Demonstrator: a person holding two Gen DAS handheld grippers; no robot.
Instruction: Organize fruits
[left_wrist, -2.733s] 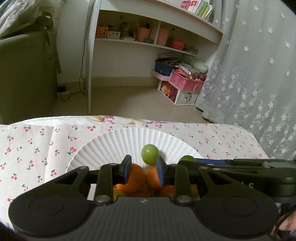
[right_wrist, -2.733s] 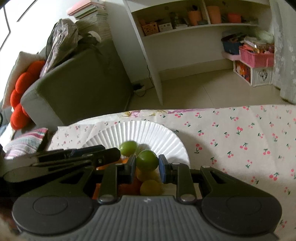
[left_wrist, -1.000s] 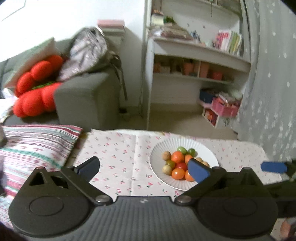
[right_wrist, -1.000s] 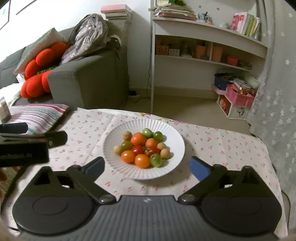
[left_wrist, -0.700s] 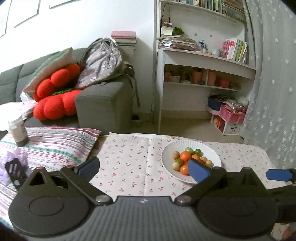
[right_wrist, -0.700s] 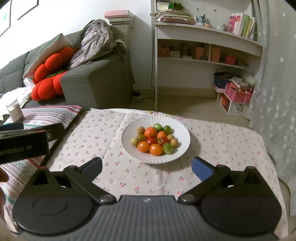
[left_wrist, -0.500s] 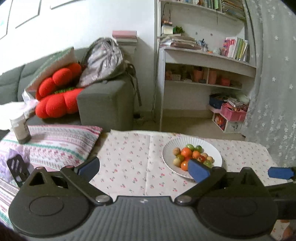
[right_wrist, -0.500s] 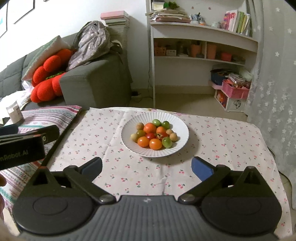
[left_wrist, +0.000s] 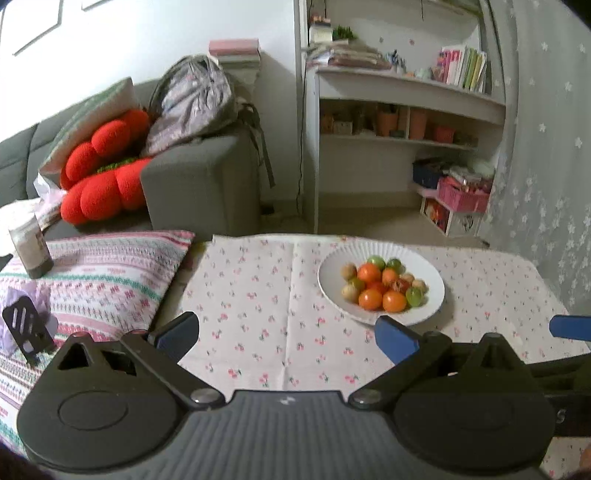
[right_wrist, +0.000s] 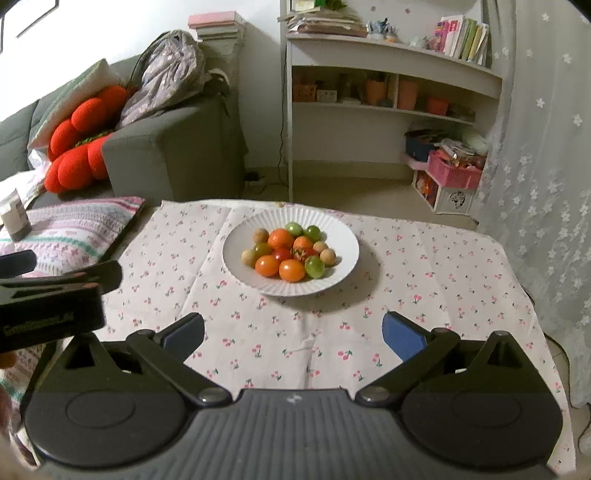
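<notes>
Both my tongs have pulled back from the plate since the earlier pictures, where they were close over the fruit with their tips almost together. Now my left tongs are spread wide and hold nothing, and my right tongs are also spread wide and hold nothing. Each pair hangs above the near part of the surface, which is covered by a white cloth with small cherries printed on it.

All the fruits lie together in a heap on the white paper plate, which stands toward the far side of the surface, well apart from both tongs. I see orange ones, green ones, one red one in the middle and some small tan ones at the edges of the heap. In the left camera the plate is to the right of centre; in the right camera it is almost straight ahead.

At the left of the surface lies a striped cushion, and a small jar stands on it. Behind is a grey sofa with a red pillow, and a white shelf unit stands against the wall.
</notes>
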